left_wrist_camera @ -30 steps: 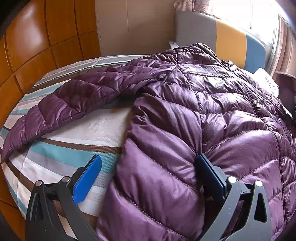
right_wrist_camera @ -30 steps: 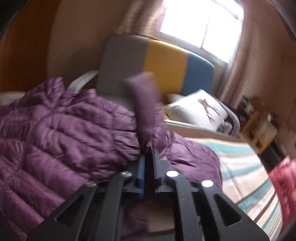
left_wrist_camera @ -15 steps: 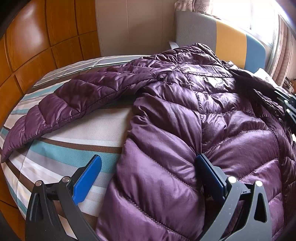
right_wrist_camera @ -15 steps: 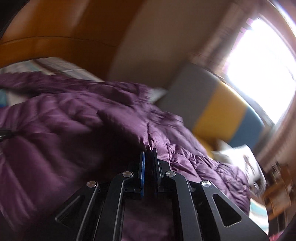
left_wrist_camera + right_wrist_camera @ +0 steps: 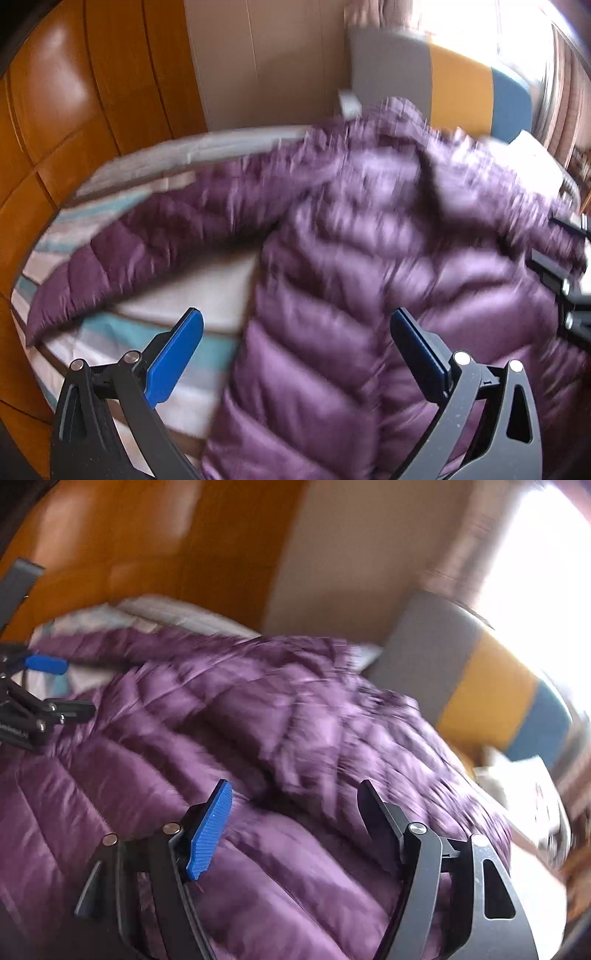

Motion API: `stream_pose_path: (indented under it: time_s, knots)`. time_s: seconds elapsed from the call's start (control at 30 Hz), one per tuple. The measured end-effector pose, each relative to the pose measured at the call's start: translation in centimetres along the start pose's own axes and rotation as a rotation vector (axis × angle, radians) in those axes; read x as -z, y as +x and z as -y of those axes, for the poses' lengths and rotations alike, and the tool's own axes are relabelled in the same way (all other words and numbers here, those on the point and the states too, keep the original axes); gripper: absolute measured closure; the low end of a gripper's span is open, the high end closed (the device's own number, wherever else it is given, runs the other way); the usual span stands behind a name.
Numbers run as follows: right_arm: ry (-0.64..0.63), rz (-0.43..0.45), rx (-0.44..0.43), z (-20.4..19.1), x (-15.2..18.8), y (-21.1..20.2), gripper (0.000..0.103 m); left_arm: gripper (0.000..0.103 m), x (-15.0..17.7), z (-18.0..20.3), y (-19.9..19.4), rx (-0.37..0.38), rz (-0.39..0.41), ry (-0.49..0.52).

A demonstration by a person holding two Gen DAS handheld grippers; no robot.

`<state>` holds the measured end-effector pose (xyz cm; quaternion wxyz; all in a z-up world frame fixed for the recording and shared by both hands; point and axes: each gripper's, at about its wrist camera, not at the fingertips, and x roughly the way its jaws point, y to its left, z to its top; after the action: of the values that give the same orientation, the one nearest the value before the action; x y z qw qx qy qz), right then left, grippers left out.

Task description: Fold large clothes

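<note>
The quilted purple down jacket [image 5: 369, 266] lies spread on the striped bed [image 5: 122, 328], its outstretched sleeve [image 5: 122, 258] trailing far left. Left gripper [image 5: 295, 350], jaws apart and empty, sits nearest that sleeve; right gripper [image 5: 295, 819] jaws have just sprung open over the body, nothing between them.

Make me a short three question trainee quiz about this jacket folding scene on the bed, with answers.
1. True or false: the right tongs are clamped on the purple quilted puffer jacket.
2. Which sleeve lies stretched out over the striped bedspread: A, the one on the left of the left wrist view, or B, the one on the right?
3. Fill in: the left tongs stand ____.

Key: 1 false, they have just been opening with nothing pinched; 2 A; 3 open.
</note>
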<state>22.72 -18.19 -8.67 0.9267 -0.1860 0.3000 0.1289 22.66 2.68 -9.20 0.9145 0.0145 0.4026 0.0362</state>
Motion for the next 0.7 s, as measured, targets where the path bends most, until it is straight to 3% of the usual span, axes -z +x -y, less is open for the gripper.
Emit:
stream_pose_path:
  time_s: [0.07, 0.2, 0.33, 0.4, 0.43, 0.5, 0.57, 0.6, 0.7]
  knots:
    - [0.112, 0.012, 0.082, 1.6, 0.5, -0.9, 0.033, 0.002, -2.2, 1.2, -0.8, 0.040, 0.060, -0.020]
    - [0.304, -0.012, 0.346, 5.3, 2.1, -1.4, 0.034, 0.002, -5.7, 4.3, 0.7, 0.142, 0.066, -0.026]
    - [0.516, -0.054, 0.464, 9.2, 4.0, -1.6, 0.034, 0.008, -8.0, 8.8, 3.9, 0.211, 0.040, 0.011]
    - [0.620, -0.050, 0.494, 10.6, 5.3, -2.1, 0.033, 0.025, -8.4, 10.4, 5.5, 0.214, 0.018, 0.032]
    - [0.655, -0.041, 0.497, 11.2, 6.0, -2.7, 0.033, 0.044, -8.4, 11.4, 6.6, 0.209, -0.007, 0.047]
    - [0.721, -0.017, 0.506, 11.8, 6.9, -3.5, 0.034, 0.069, -8.0, 12.7, 8.3, 0.208, -0.073, 0.073]
    - [0.767, -0.001, 0.507, 12.3, 7.7, -3.9, 0.033, 0.080, -7.8, 12.8, 8.6, 0.211, -0.068, 0.064]
    - [0.788, -0.001, 0.502, 12.6, 7.9, -3.8, 0.035, 0.090, -7.9, 12.6, 8.3, 0.197, -0.042, 0.058]
    - [0.811, -0.029, 0.472, 13.4, 8.2, -3.0, 0.046, 0.096, -7.5, 10.9, 7.9, 0.185, -0.014, 0.027]
